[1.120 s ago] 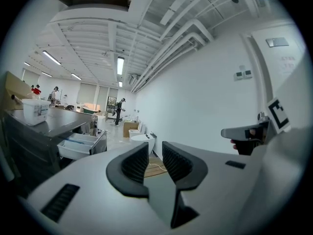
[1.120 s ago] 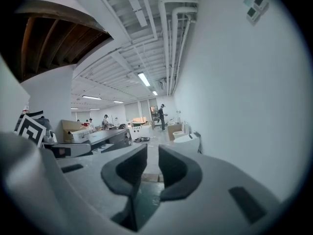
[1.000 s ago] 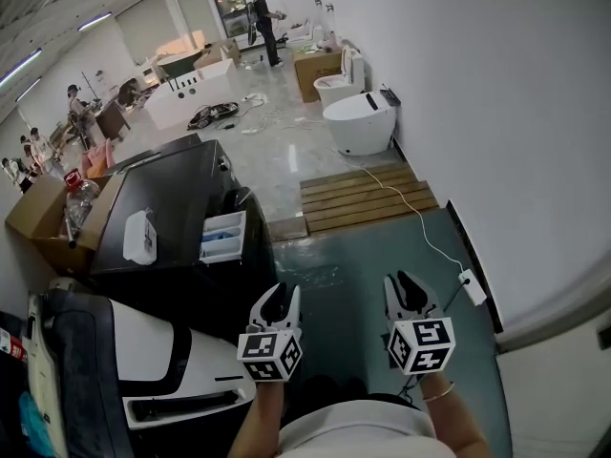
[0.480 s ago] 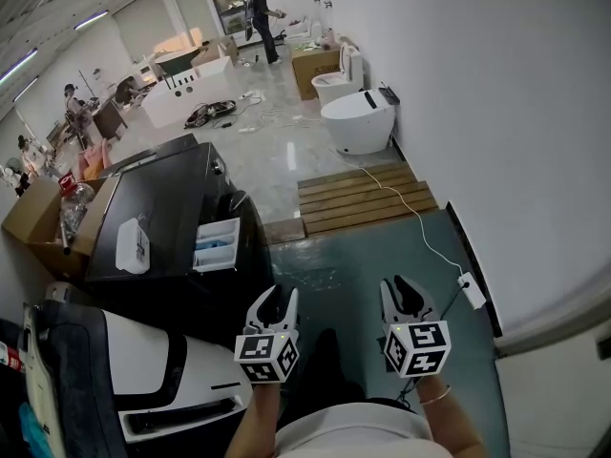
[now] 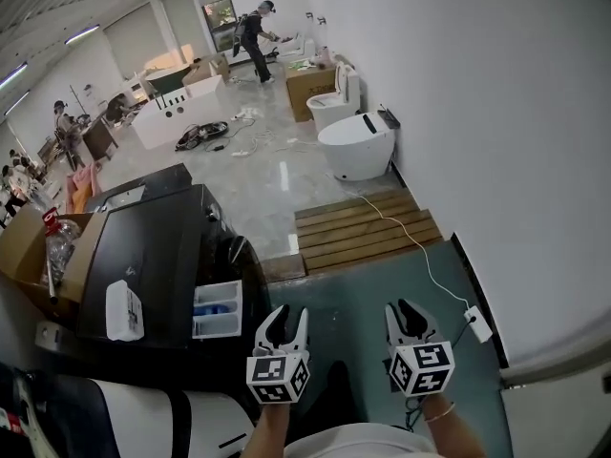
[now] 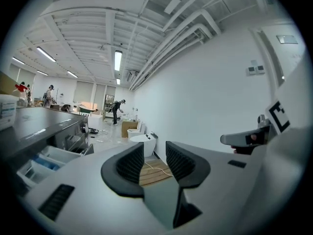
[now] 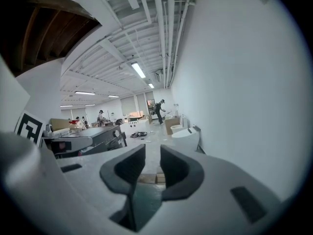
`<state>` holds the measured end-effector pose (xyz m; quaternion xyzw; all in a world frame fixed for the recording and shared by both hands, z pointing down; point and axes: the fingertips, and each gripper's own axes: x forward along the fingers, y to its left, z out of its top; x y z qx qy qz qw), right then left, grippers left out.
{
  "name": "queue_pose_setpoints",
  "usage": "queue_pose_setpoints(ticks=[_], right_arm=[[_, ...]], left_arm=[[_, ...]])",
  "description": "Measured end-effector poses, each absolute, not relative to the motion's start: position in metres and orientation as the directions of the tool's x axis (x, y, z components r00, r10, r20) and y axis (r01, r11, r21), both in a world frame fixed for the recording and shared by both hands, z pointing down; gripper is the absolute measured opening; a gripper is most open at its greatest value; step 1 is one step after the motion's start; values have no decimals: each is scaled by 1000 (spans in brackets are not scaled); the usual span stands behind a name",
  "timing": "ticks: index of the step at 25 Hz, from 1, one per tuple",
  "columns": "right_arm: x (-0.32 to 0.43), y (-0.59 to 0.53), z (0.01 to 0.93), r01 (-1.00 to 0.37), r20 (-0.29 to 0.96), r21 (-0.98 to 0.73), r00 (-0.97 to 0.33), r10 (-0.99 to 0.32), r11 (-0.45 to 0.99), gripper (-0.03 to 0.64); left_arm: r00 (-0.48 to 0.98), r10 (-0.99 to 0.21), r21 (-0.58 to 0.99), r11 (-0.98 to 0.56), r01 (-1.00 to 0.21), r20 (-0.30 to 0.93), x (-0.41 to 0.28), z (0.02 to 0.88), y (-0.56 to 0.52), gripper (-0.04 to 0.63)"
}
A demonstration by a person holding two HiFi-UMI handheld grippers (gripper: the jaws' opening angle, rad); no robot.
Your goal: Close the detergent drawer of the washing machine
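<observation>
The black washing machine (image 5: 143,256) stands at the left in the head view. Its white and blue detergent drawer (image 5: 218,309) is pulled out towards me. My left gripper (image 5: 286,319) hangs in the air just right of the drawer, apart from it. Its jaws have just been opening and nothing is between them. In the left gripper view the gripper (image 6: 155,161) is open and the drawer (image 6: 44,160) shows at the far left. My right gripper (image 5: 409,315) floats over the green floor, open and empty; in its own view the gripper (image 7: 152,166) faces down the room.
A white box (image 5: 124,310) lies on the washer's top. A white appliance (image 5: 143,427) sits at the lower left. Ahead are a wooden slat platform (image 5: 368,227) and a toilet (image 5: 355,143). A cable with a white adapter (image 5: 477,324) runs along the right wall. People stand far back.
The washer and its drawer have slid lower and nearer in the head view as I moved forward. Both grippers travelled along. The left jaws stand wider apart.
</observation>
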<state>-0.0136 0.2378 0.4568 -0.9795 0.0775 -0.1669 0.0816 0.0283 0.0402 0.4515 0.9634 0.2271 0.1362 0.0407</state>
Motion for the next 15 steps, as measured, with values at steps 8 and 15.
queue_pose_setpoints(ticks=[8, 15], right_arm=[[92, 219, 443, -147, 302, -192, 932, -201, -970, 80], [155, 199, 437, -172, 286, -193, 932, -224, -966, 80]], left_arm=[[857, 456, 143, -890, 433, 240, 133, 439, 39, 132], [864, 447, 134, -894, 427, 230, 188, 435, 23, 141]])
